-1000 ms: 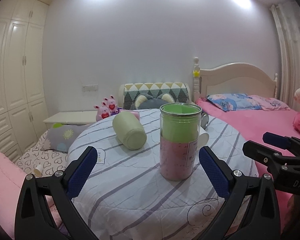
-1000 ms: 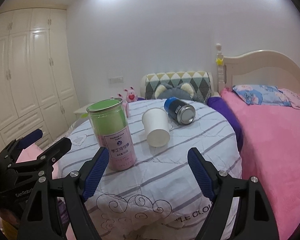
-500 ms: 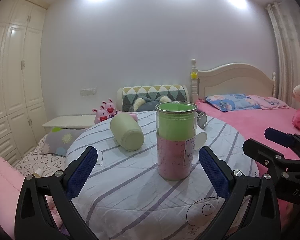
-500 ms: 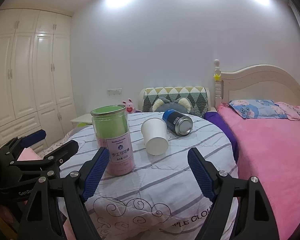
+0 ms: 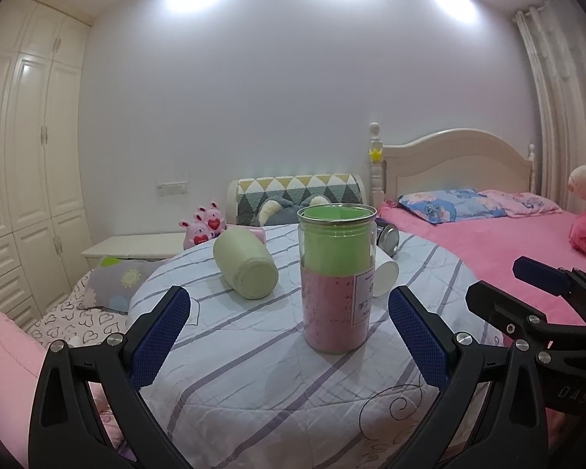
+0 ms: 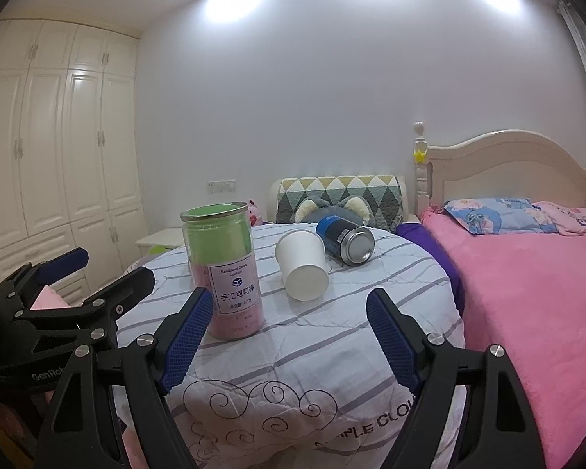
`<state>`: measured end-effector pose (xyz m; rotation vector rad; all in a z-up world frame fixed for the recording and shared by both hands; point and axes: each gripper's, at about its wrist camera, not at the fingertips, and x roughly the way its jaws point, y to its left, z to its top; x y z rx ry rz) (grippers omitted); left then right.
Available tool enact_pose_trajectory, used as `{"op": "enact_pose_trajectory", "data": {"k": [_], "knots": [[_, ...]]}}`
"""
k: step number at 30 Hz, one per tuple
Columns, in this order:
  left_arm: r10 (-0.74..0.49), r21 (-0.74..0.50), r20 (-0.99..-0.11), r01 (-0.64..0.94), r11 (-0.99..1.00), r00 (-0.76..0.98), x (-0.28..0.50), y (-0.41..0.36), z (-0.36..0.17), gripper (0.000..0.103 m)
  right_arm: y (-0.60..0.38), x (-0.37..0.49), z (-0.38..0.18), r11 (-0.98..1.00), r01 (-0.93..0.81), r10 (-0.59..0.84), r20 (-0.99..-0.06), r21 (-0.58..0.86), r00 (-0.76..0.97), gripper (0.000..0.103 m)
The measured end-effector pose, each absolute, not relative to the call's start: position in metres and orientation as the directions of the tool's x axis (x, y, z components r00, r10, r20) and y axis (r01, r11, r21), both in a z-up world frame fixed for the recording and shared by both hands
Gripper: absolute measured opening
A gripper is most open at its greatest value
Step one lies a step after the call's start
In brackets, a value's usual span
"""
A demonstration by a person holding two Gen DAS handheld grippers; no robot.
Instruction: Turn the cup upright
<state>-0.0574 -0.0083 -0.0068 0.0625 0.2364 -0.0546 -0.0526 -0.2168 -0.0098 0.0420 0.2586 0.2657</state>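
Bedroom w/ a round table [image 6: 332,355] under a striped quilt, both grippers low at its near edge.

Left gripper [image 5: 289,332]: jaws wide apart, nothing btwn the blue pads, hovering short of the tall jar. Right gripper [image 6: 289,336]: jaws also spread wide, empty, aimed twd the middle of the table. Each gripper shows at the edge of the other's view.

Nearest on the quilt is a tall clear jar [image 6: 222,269], upright, green in the top half and pink below, white label w/ print facing the right wrist cam. It stands just ahead of the right gripper's left pad.

Next back, the white paper cup [image 6: 302,265] lies on its side, base twd the right wrist cam, apart from the jar and just beside the can. From the left wrist cam only a bit of it [image 5: 385,275] peeks out behind the jar.

A pale green cup [image 5: 246,264] also lies on its side, left of the jar, base facing the left wrist cam.

Blue can [image 6: 345,238] on its side, metal end twd the cam, close behind the paper cup.

Far side: patterned cushion [image 6: 338,195], pink bunny toys [image 5: 203,226], bed w/ pink cover [image 6: 527,273], white wardrobe [image 6: 58,144].
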Motion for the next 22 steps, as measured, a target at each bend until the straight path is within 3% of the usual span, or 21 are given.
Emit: {"op": "enact_pose_trajectory", "data": {"k": [22], "knots": [[-0.042,0.054,-0.232,0.056,0.997,0.972,-0.0608,-0.0092,-0.0054,0.103,-0.2213,-0.0523,-0.0106,0.965,-0.252,0.263,-0.270,0.074,0.926,0.082]]}}
